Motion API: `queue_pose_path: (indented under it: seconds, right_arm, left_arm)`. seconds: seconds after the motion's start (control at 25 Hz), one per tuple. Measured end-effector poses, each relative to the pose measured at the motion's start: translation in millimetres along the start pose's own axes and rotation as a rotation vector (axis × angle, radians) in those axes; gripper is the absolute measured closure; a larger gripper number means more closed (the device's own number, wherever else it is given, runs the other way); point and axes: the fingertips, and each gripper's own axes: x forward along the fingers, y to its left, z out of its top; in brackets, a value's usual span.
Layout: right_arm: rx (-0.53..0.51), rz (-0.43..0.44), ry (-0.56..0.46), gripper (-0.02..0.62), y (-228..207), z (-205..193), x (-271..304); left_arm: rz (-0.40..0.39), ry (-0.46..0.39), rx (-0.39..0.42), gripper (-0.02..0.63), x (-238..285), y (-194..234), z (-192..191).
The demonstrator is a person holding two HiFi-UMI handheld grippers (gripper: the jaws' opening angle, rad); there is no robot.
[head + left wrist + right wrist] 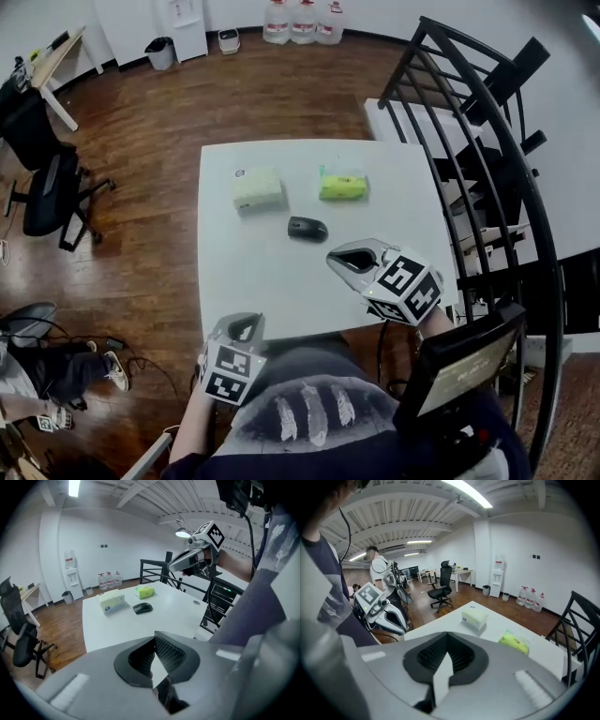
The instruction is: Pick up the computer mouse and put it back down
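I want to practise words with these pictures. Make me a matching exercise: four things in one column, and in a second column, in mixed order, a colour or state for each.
Things
1. mouse
2. tissue box
3. packet
4. right hand-held gripper

Colour or state
A. yellow-green
B. shut, holding nothing
C. black
D. pale cream

Right pairs: 1-C, 2-D, 3-A, 4-B.

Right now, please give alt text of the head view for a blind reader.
A black computer mouse lies free on a white table. The shut right gripper hovers near it; the left gripper is at the table's near edge.
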Motion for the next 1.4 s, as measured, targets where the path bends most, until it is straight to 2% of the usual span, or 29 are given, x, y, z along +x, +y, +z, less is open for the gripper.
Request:
queue_pose_path:
  seconds: [0.2, 0.52, 0.88, 1.4]
  right_arm:
    - [0.041, -0.056, -0.037, 0.592, 9.0, -10.8, -26.7]
    - [0.058, -0.047, -0.078, 0.592, 3.9, -32.7, -49.7]
    - [0.04, -0.006, -0.072, 0.592, -28.6, -63.4, -71.3]
    - [-0.018, 0.015, -0.077, 0.591, -44.9, -44.5, -58.0]
  left_arm:
    - [-0.043, 0.013, 0.061, 0.591, 5.5, -19.4, 7.7]
    - [-0.009, 0.015, 0.09, 0.59, 14.8, -43.6, 28.6]
    - [0.054, -0.004, 0.04, 0.59, 36.4, -81.6, 59.8]
    - [0.094, -0.015, -0.006, 0.591, 44.8, -73.0, 63.0]
